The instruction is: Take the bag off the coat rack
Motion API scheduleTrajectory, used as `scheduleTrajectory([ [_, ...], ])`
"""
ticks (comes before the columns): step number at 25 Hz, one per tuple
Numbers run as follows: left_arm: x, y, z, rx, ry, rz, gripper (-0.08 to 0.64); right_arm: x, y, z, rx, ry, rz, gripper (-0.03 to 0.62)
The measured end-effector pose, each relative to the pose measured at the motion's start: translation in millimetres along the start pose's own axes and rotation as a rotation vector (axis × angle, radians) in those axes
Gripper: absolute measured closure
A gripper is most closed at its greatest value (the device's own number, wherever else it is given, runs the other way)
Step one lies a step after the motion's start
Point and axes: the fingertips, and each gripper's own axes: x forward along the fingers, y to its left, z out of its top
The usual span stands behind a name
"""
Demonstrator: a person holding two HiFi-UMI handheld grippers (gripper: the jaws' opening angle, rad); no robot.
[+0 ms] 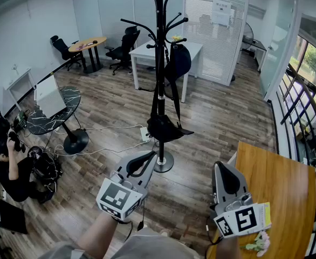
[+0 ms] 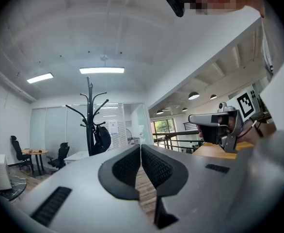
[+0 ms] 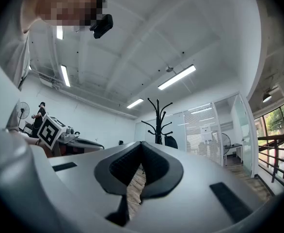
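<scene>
Both sit closed and empty, the left gripper (image 1: 147, 157) and right gripper (image 1: 222, 167) low in the frame, while the black bag (image 1: 166, 128) hangs low on the coat rack (image 1: 159, 47) at centre, well apart from them.

Your head camera looks from above, forward and steeply down. It sees the left gripper (image 1: 149, 156) and the right gripper (image 1: 223, 169) close below it, and the tall black metal coat rack (image 1: 159, 63) standing ahead of both claws on the brown wooden plank floor (image 1: 217, 117). Each gripper camera sits low behind its own claw and faces forward and upward along the jaws, so much of the white ceiling (image 2: 108, 28) shows. All three views share the coat rack, well beyond the claw tips. Each gripper camera also catches the other claw at its side.
</scene>
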Motion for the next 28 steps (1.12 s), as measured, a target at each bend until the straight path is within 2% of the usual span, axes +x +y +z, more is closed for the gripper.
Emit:
scheduleTrajectory([
  [9, 6.5, 0.3, -4.2, -0.039, 0.012, 0.004, 0.537, 1.1, -9.5, -5.6, 0.054, 0.009, 0.003, 0.563],
  [10, 6.6, 2.9, -6.5, -0.041, 0.018, 0.028, 0.537, 0.4, -11.4, -6.6, 0.06, 0.005, 0.0, 0.562],
  [13, 4.5, 20.8, -8.9, -0.048, 0.015, 0.169, 0.535, -2.3, -22.5, -6.6, 0.073, -0.008, -0.039, 0.557],
  [14, 5.0, 25.3, -7.5, -0.053, 0.006, 0.192, 0.493, -1.8, -27.6, -6.7, 0.074, -0.004, -0.053, 0.438],
  [15, 6.3, 27.9, -5.9, -0.061, -0.001, 0.199, 0.42, -1.5, -33.3, -7.2, 0.077, -0.001, -0.066, 0.315],
  [16, 7.5, 29.6, -4.6, -0.064, -0.002, 0.201, 0.369, -1.8, -38.9, -8.0, 0.081, 0.0, -0.078, 0.31],
  [22, 14.2, 47.1, -7.6, -0.064, 0.01, 0.244, 0.306, 4.9, -55.9, -22.5, 0.055, 0.046, -0.1, 0.311],
  [25, 30.1, 56.5, -13.6, -0.07, 0.015, 0.249, 0.305, 21.9, -63.5, -33.9, 0.012, 0.097, -0.087, 0.31],
  [28, 45.0, 69.8, -20.9, -0.067, 0.032, 0.272, 0.305, 41.7, -71.4, -40.8, 0.016, 0.121, -0.078, 0.31],
])
